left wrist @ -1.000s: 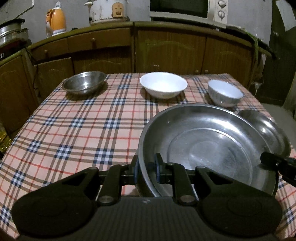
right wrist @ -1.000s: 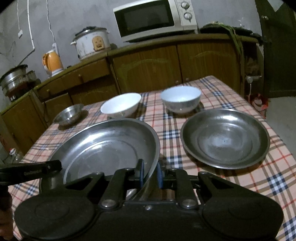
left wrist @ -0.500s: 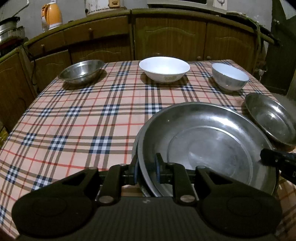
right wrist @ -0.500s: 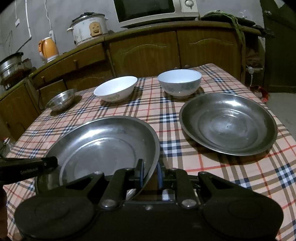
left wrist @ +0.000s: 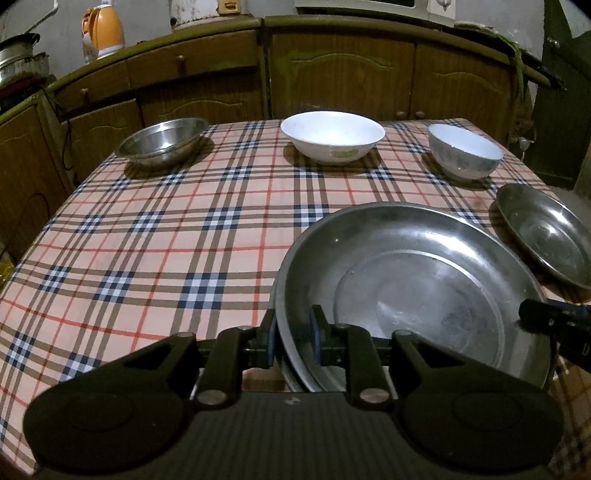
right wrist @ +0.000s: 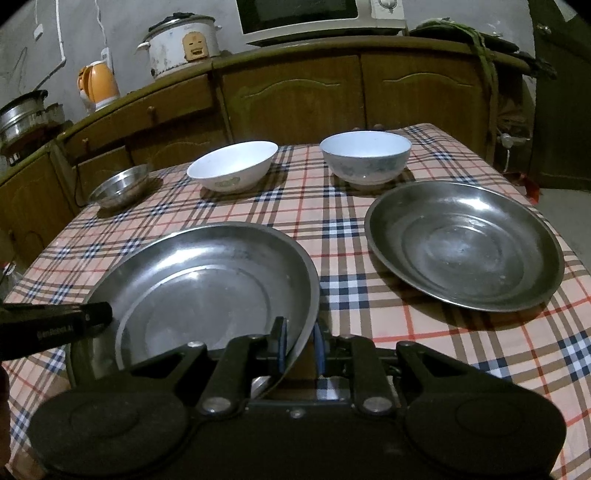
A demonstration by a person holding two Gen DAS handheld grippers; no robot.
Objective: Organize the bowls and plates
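Note:
A large steel plate [left wrist: 417, 280] is held between both grippers just above the checked tablecloth. My left gripper [left wrist: 293, 341] is shut on its left rim. My right gripper [right wrist: 300, 345] is shut on its right rim [right wrist: 207, 280]. A second steel plate [right wrist: 465, 243] lies flat on the table to the right, also at the right edge of the left wrist view [left wrist: 543, 240]. At the far side stand a small steel bowl [left wrist: 160, 144], a wide white bowl [left wrist: 332, 136] and a deeper white bowl [left wrist: 465, 151].
The table has a checked cloth [left wrist: 166, 240] and drops off at the right edge [right wrist: 546, 221]. Wooden cabinets [left wrist: 340, 74] run behind it, with a kettle [right wrist: 98, 85], rice cooker [right wrist: 183, 44] and microwave [right wrist: 314, 14] on top.
The held plate has come down and slightly back toward me, and both cameras have tilted lower. The second plate now lies clearly apart to its right. Both grips are unchanged.

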